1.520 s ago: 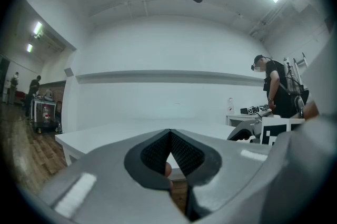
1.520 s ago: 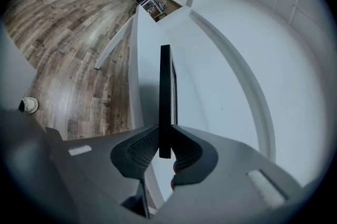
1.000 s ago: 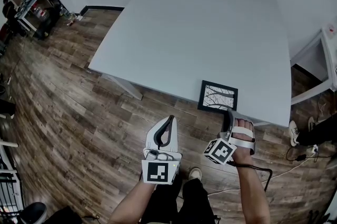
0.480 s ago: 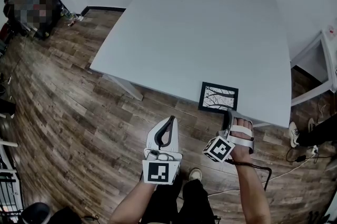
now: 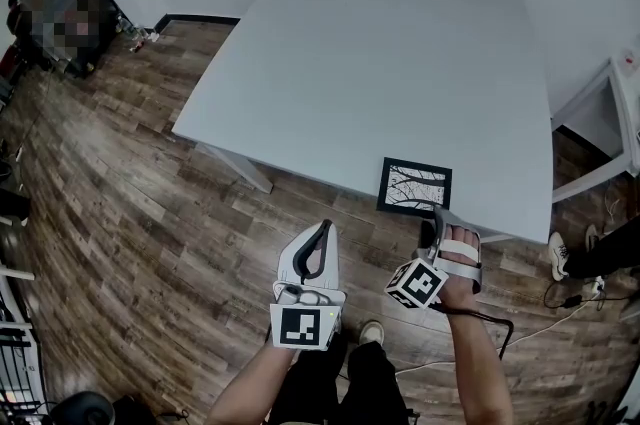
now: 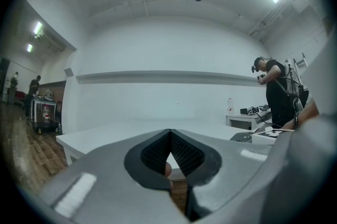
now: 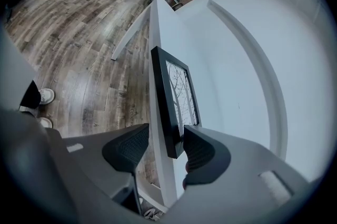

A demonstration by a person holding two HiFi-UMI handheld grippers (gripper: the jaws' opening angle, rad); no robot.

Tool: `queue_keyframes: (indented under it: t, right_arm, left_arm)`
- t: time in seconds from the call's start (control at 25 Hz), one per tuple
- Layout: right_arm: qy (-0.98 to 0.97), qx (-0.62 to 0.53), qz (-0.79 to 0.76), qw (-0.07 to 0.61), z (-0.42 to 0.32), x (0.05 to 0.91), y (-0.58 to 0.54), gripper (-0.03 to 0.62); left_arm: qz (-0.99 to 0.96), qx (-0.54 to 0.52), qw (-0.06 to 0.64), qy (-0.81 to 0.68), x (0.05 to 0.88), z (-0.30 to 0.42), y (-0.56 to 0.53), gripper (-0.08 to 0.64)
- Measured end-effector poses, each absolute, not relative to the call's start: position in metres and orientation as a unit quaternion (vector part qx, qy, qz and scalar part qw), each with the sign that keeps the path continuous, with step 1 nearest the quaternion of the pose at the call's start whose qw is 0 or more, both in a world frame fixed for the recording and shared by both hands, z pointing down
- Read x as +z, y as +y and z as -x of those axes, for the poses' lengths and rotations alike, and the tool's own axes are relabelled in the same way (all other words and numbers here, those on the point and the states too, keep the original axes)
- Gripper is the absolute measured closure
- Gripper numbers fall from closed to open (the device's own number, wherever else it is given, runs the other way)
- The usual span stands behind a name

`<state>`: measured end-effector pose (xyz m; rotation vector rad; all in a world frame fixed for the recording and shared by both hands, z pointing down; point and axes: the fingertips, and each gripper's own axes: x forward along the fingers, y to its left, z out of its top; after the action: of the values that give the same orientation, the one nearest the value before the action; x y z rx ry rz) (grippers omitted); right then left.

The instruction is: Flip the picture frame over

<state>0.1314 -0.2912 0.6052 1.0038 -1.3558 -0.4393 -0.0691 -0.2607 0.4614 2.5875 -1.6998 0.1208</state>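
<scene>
Straddling the near edge of the desk (image 5: 380,63) with the right gripper (image 5: 437,219), jaws just opened wide, one above and one below, with the near corner of the picture frame (image 5: 414,186) and the desk edge between them; not yet pressing on either. Keeping the left gripper (image 5: 324,231) off the desk, out over the floor in front of that near edge, jaws closed tip to tip on nothing. Finding the picture frame flat and face up right at the desk's near edge, toward its right corner, tree print showing. Judging it stiff and probably light, rigid enough to turn as one piece, but possibly glazed and so fragile, with a smooth border that could slip. Best taken by the dark border at the corner nearest the desk edge, pinching the rim rather than the picture. Then raised clear of the desk before turning, and laid down gently on its face.
</scene>
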Motion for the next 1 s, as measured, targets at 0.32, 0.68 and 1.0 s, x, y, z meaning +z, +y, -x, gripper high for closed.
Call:
queue_keyframes:
  t: [0.32,0.68,1.0]
  right_arm:
    - [-0.611,-0.191,-0.449,0.624,-0.13,0.59,-0.29,0.34]
    - [-0.657,-0.165,-0.479,0.558,-0.121,0.557,-0.278,0.337]
    - [-0.711,-0.074,-0.548,0.435,-0.119,0.511,-0.262,0.339]
  left_arm:
    - [-0.835,0.036,0.016,-0.548,0.452,0.068,-0.263,0.56]
    - [-0.838,0.026,0.004,-0.546,0.43,0.061,-0.265,0.56]
    - [-0.832,-0.013,0.002,-0.555,0.401,0.061,-0.26,0.56]
